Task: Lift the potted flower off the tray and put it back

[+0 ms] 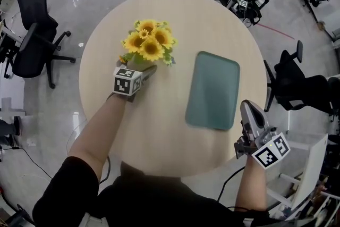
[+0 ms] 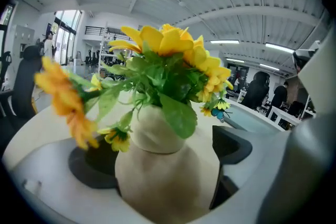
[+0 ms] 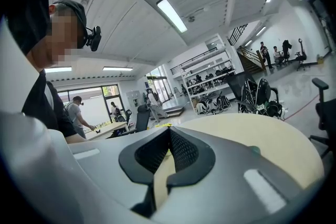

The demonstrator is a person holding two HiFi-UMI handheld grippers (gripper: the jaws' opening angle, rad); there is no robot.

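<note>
On the round counter point(image 1: 175, 13), the potted flower point(image 1: 149, 42) stands upright beside the green tray point(image 1: 212, 90), to its left in the head view and not on it. The left hand-held gripper point(image 1: 143, 69) reaches around the cream pot with its jaws spread wide; the pot sits between them, with a gap showing at one pad. The right hand-held gripper point(image 1: 247, 108) hangs at the counter's near right edge, jaws together and empty.
</note>
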